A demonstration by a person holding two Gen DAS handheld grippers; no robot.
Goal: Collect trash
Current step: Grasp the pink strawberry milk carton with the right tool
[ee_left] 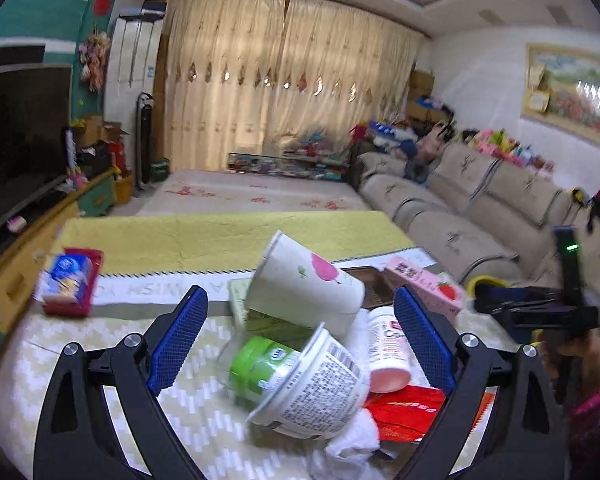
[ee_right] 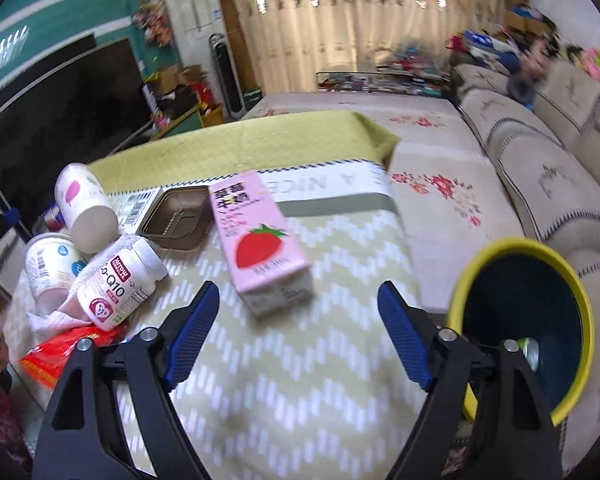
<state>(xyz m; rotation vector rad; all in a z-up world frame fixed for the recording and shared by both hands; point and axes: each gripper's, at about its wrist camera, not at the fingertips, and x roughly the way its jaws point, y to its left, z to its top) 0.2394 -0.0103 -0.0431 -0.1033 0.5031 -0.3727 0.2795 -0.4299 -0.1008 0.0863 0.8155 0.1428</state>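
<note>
Trash lies piled on the table. In the left wrist view my left gripper (ee_left: 300, 300) is open above a tipped paper cup (ee_left: 304, 284), a white tub (ee_left: 320, 384) with a green-lidded pot (ee_left: 260, 364), a white pill bottle (ee_left: 388, 344), a red wrapper (ee_left: 404, 408) and crumpled tissue (ee_left: 352, 440). In the right wrist view my right gripper (ee_right: 298, 296) is open just short of a pink strawberry milk carton (ee_right: 256, 236). The pill bottle (ee_right: 120, 284), the paper cup (ee_right: 86, 208) and a brown tray (ee_right: 178, 218) lie to its left. A yellow-rimmed dark bin (ee_right: 524, 324) stands at the right.
The table has a zigzag mat (ee_right: 300, 380) and a yellow-green cloth (ee_left: 220, 240). A red tissue pack holder (ee_left: 70, 280) sits far left. A beige sofa (ee_left: 480, 208) runs along the right; a TV (ee_left: 20, 132) stands left. The other gripper's body (ee_left: 540, 304) shows at right.
</note>
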